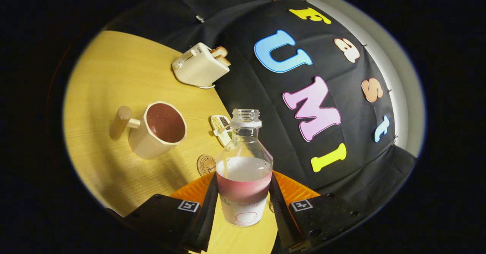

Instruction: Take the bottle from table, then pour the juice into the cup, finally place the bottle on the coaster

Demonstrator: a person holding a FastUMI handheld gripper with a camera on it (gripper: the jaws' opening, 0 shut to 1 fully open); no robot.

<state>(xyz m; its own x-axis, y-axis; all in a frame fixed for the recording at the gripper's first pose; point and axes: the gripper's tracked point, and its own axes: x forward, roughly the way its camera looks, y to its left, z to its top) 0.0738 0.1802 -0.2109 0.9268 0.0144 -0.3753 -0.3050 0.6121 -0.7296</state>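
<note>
We see the wooden table [114, 75] tilted in the view, running up to the booth's black cloth wall [246, 56]. At its far edge stands a cream toaster [200, 66] with bread slices [221, 55] in its slots. Nearer, a cream cup [159, 130] with a dark red interior and a wooden handle lies well beyond the fingers. The gripper [244, 204] is closed on the clear uncapped bottle [244, 166], both fingers pressing its lower sides; pink juice [243, 187] fills its lower part. Just past the fingers lies the round coaster [206, 164], with a small patterned object [222, 128] beyond it
</note>
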